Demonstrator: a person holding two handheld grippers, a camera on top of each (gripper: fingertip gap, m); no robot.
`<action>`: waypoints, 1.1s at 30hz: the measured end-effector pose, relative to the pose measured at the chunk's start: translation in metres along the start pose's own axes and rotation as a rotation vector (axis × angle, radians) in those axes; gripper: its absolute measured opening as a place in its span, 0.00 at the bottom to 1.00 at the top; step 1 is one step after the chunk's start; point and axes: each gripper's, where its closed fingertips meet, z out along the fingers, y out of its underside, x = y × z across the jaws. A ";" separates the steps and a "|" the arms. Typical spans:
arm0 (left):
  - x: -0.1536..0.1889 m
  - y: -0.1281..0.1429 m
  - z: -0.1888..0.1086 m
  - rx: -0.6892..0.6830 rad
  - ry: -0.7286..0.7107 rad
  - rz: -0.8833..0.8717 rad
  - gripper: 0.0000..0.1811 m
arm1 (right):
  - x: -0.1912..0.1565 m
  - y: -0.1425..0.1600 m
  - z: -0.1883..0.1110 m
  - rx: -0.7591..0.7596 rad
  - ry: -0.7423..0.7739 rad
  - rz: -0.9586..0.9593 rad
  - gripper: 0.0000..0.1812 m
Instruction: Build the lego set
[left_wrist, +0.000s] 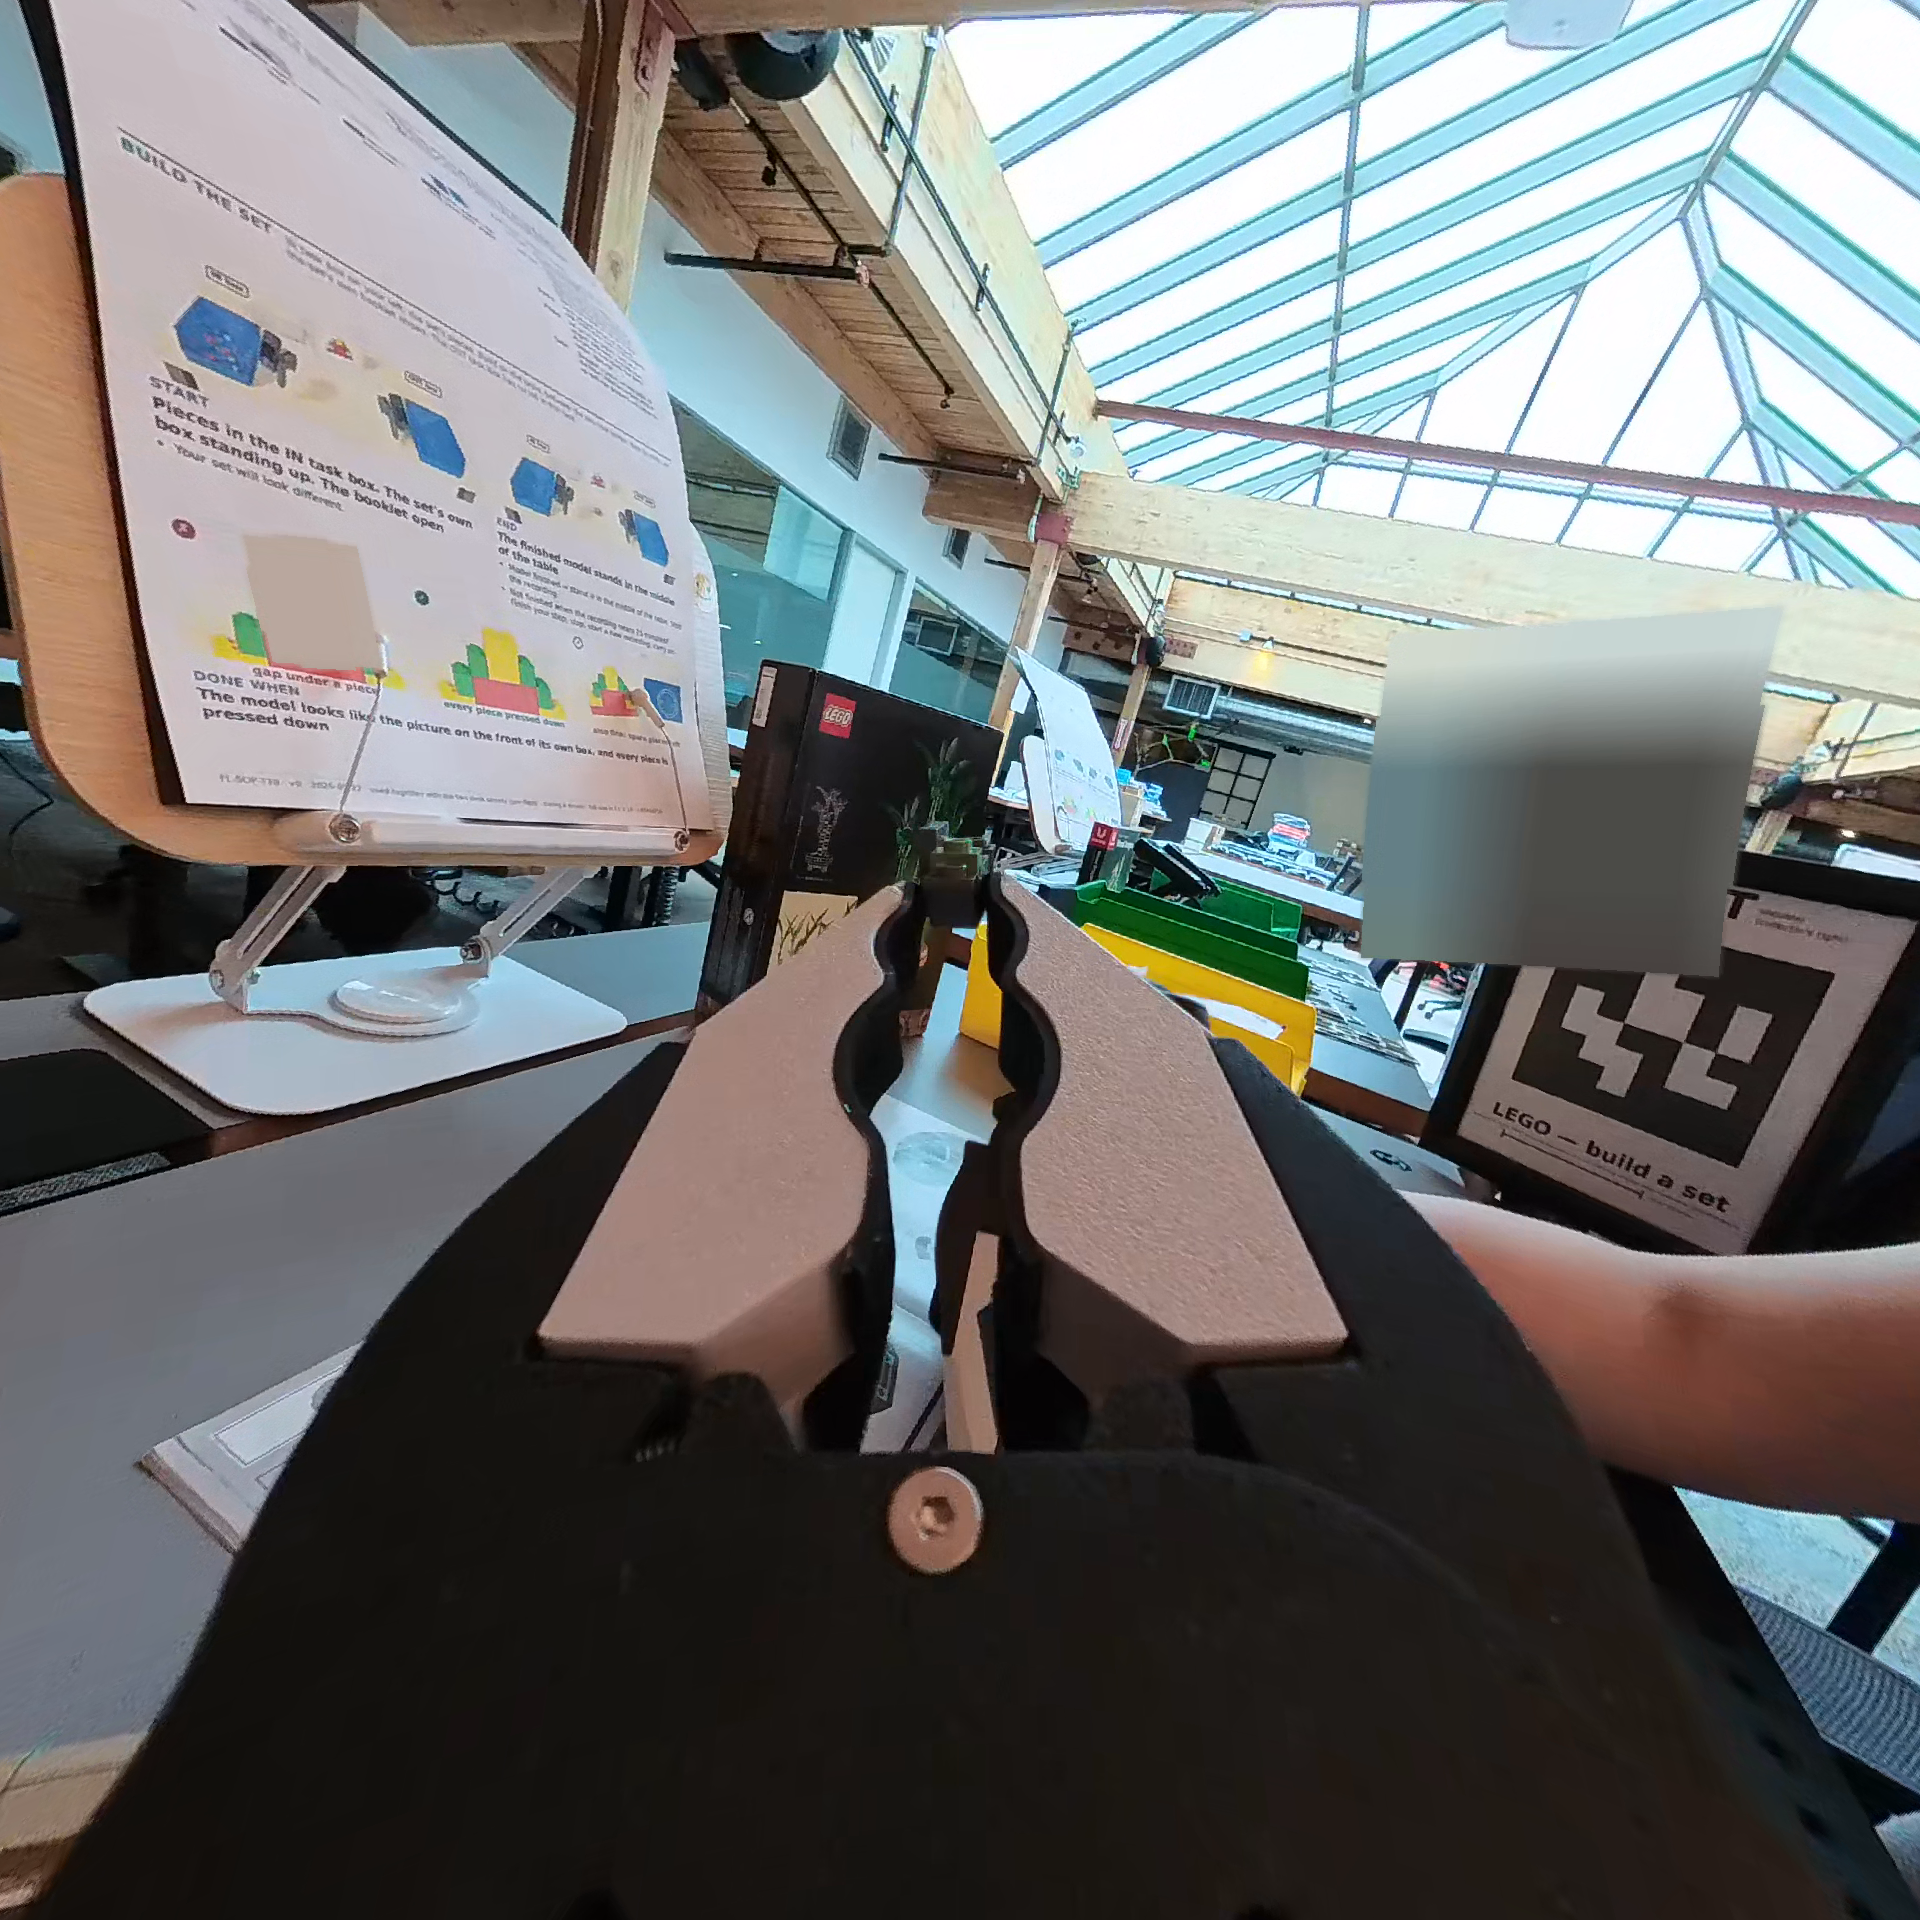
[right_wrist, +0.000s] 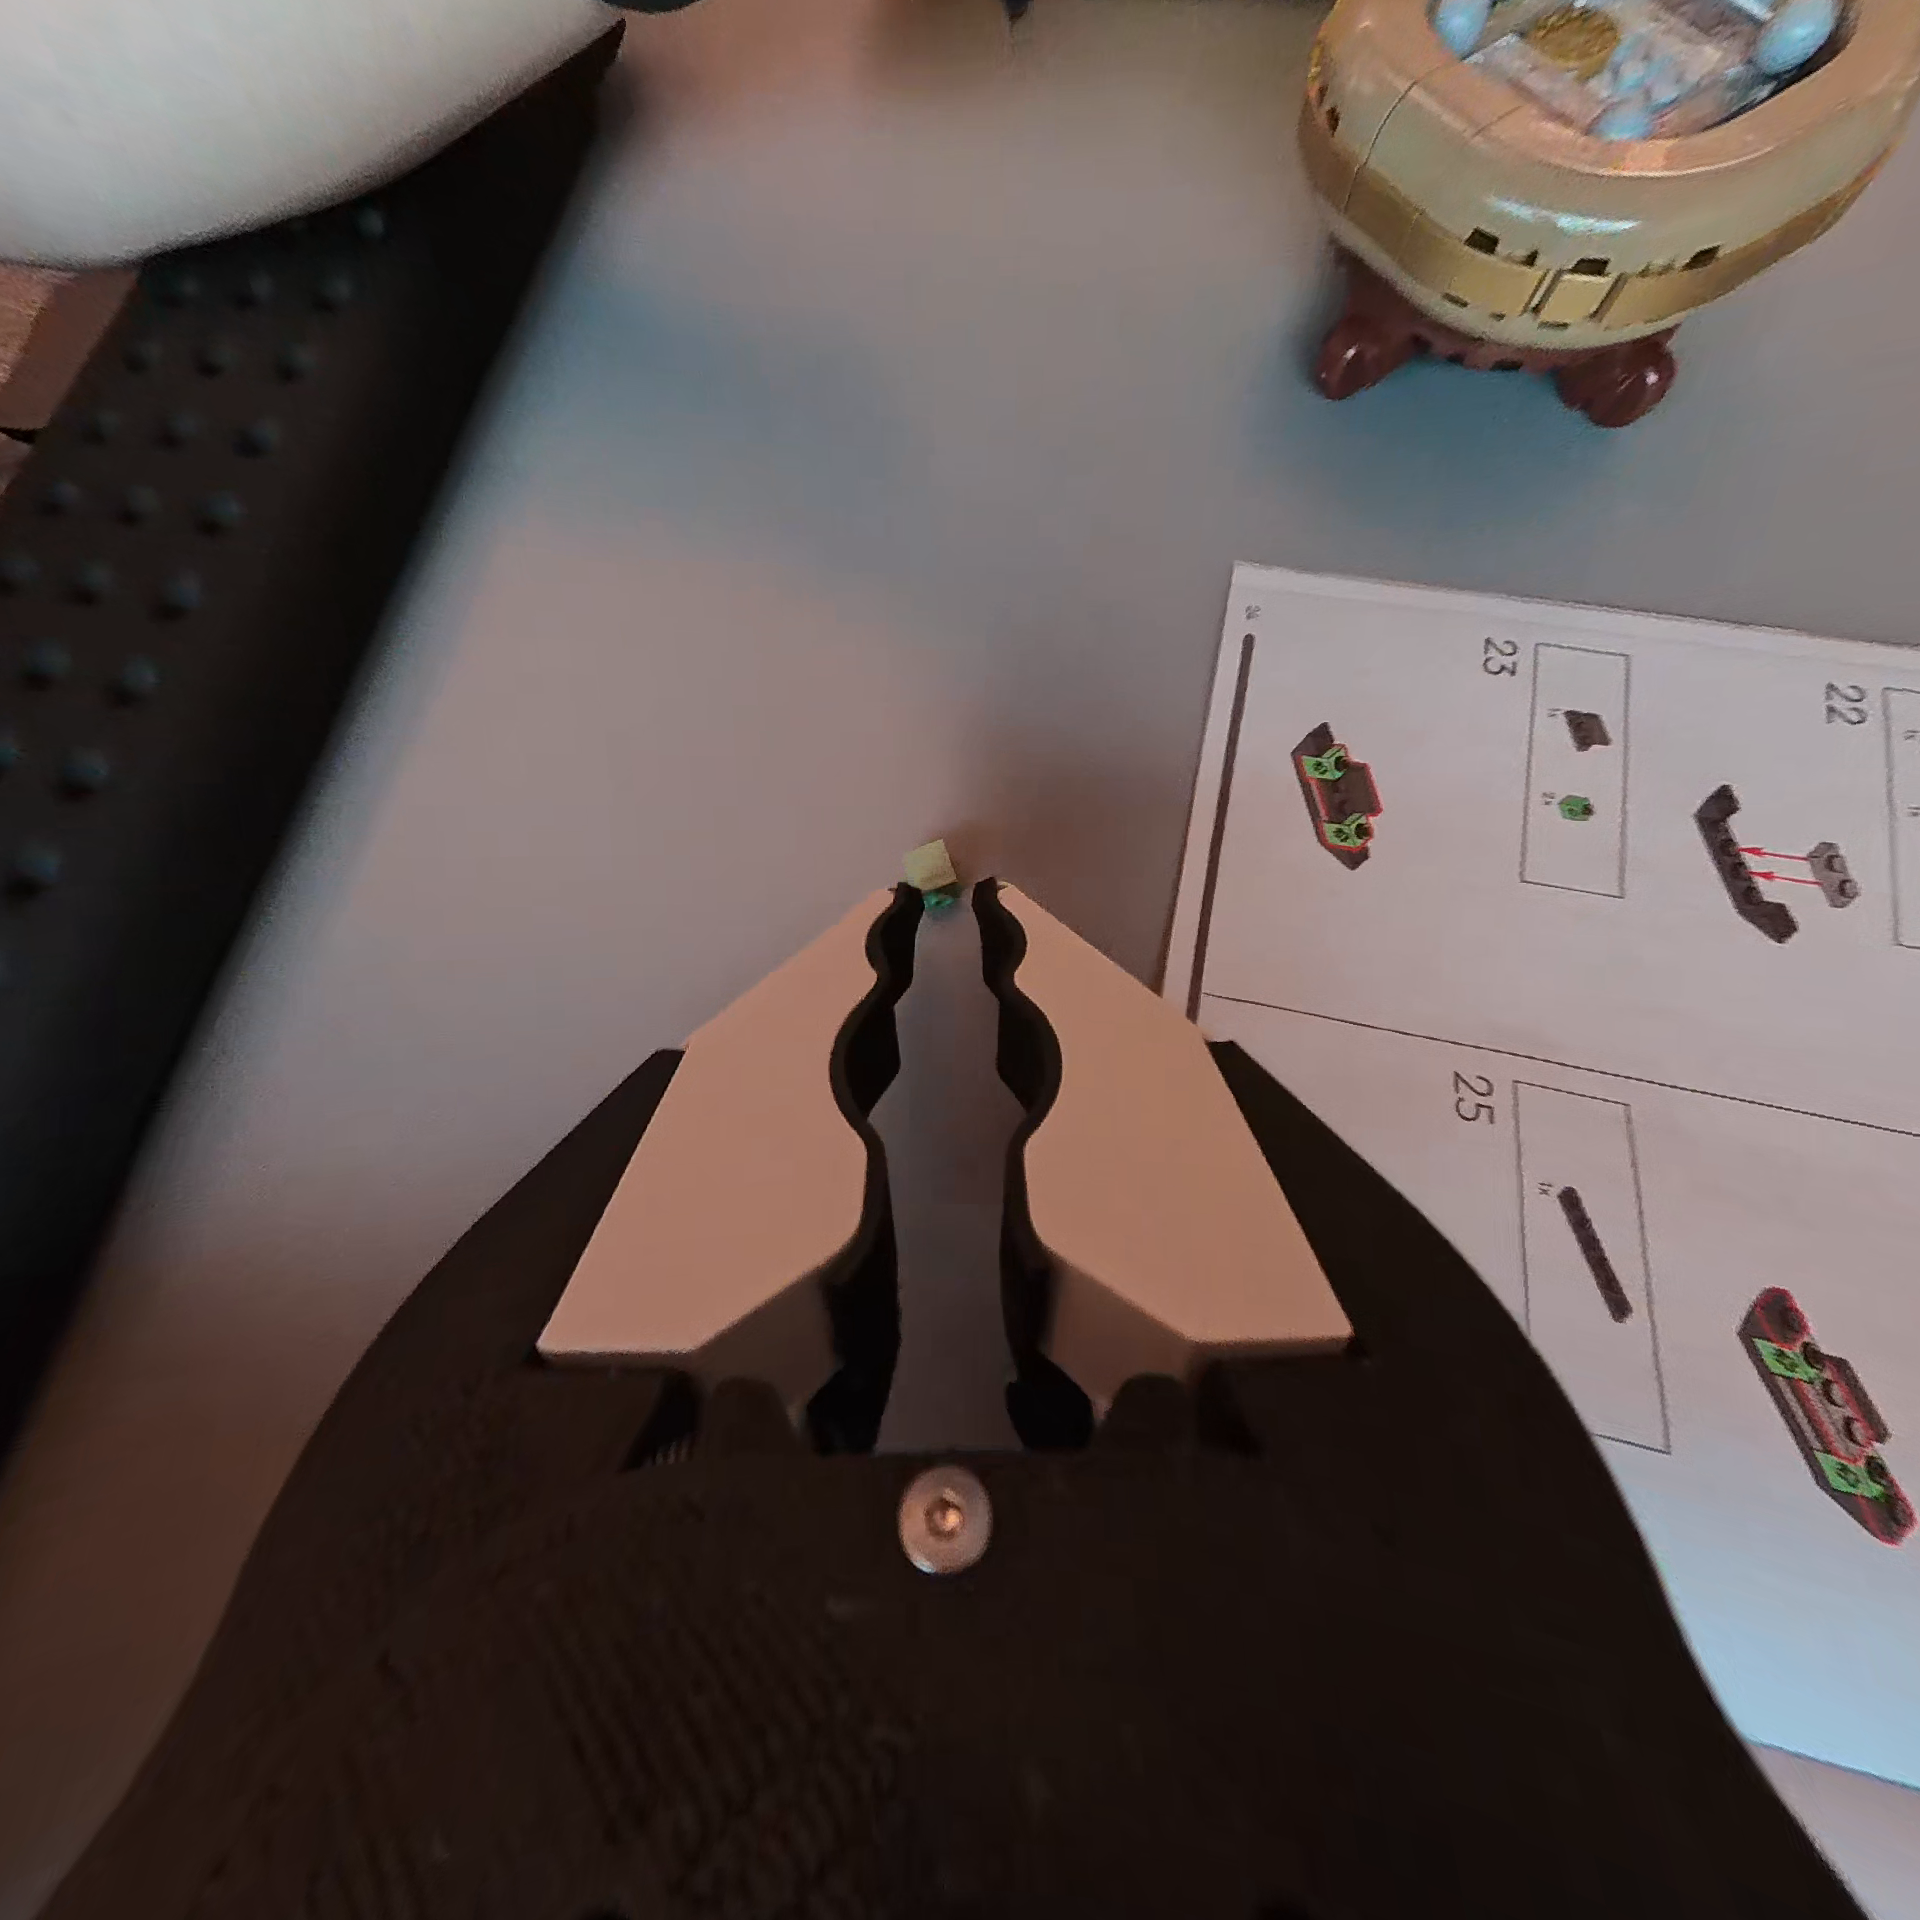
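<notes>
In the left wrist view my left gripper (left_wrist: 953, 891) is shut on a small dark Lego assembly with green bits (left_wrist: 951, 878) and holds it in the air in front of the black Lego box (left_wrist: 852, 790). In the right wrist view my right gripper (right_wrist: 940, 889) points down at the grey table, its jaws a narrow gap apart. A tiny pale green piece (right_wrist: 928, 864) lies at the left fingertip and does not span the gap. A tan round Lego pot on brown feet (right_wrist: 1538, 239) stands at the far right. The open instruction booklet (right_wrist: 1558, 1039) lies to the right.
An instruction sheet on a white stand (left_wrist: 384, 468) is at the left. Yellow (left_wrist: 1132, 1008) and green (left_wrist: 1195, 925) bins stand behind the gripper. A marker sign (left_wrist: 1662, 1060) and a person's forearm (left_wrist: 1662, 1361) are at the right. A black studded mat (right_wrist: 208, 540) borders the table.
</notes>
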 end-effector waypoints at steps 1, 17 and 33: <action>0.001 0.001 0.001 -0.004 0.004 0.002 0.05 | 0.000 0.001 0.001 -0.004 -0.003 0.004 0.06; 0.000 0.003 0.002 -0.020 -0.015 0.019 0.05 | -0.006 0.001 0.013 0.003 -0.058 0.023 0.02; -0.008 -0.026 -0.019 0.060 -0.082 0.049 0.05 | -0.029 0.054 -0.072 -0.804 0.118 -0.125 0.02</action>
